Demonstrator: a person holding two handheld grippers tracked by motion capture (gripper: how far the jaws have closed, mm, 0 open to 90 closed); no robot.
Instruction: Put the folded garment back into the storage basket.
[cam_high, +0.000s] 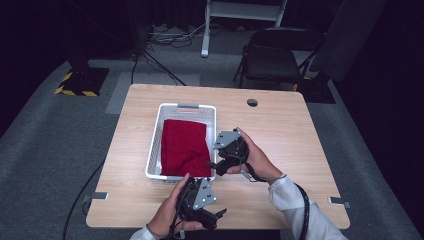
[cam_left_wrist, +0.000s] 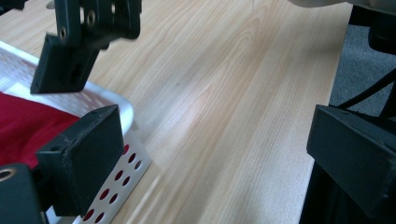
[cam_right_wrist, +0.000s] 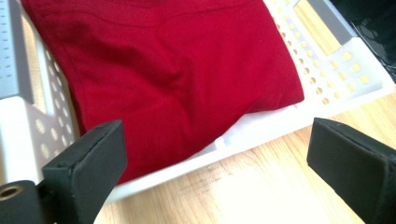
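Observation:
A white perforated basket (cam_high: 187, 106) stands left of centre on the wooden table (cam_high: 280, 130), with a folded red cloth (cam_high: 183, 145) lying inside it. My right gripper (cam_high: 216, 164) hovers at the basket's near right corner, pointing at the cloth, open and holding nothing. In the right gripper view the red cloth (cam_right_wrist: 173, 70) lies behind the basket's rim (cam_right_wrist: 280, 126), beyond my open right gripper (cam_right_wrist: 222, 163). My left gripper (cam_high: 219, 212) is at the table's near edge, open and empty. The left gripper view looks past my open left gripper (cam_left_wrist: 217, 163) to the basket corner (cam_left_wrist: 109, 100).
A round cable hole (cam_high: 252, 102) sits in the table's far right part. Bare wood (cam_left_wrist: 233, 93) stretches right of the basket. A black folding chair (cam_high: 275, 57) stands behind the table, and cables run over the grey floor (cam_high: 160, 60) at the back left.

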